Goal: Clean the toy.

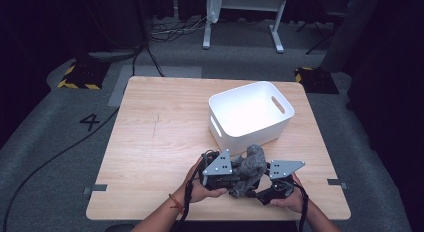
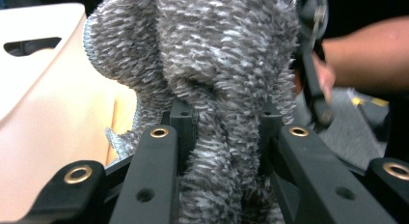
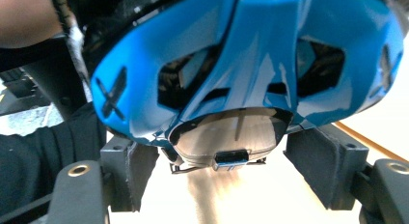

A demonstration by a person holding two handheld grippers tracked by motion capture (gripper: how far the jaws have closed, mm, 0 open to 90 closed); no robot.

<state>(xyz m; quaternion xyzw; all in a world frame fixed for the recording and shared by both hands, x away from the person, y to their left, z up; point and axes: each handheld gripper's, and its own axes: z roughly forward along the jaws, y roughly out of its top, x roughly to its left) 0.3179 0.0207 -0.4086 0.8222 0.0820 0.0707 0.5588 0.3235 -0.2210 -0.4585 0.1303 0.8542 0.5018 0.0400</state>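
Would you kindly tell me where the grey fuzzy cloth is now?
In the high view, the grey fuzzy cloth sits between both grippers at the table's near edge, just before the white bin.

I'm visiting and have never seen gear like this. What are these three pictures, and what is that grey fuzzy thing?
A person sits at a wooden table holding a hand-operated gripper in each hand. The high view looks down from above; the other two come from cameras riding on the grippers. The left gripper is clamped on a grey fuzzy cloth, its black jaws pressing in from both sides. The right gripper looks up close at the left gripper's shiny blue body, its pads standing apart. A white bin with handle slots stands just beyond.
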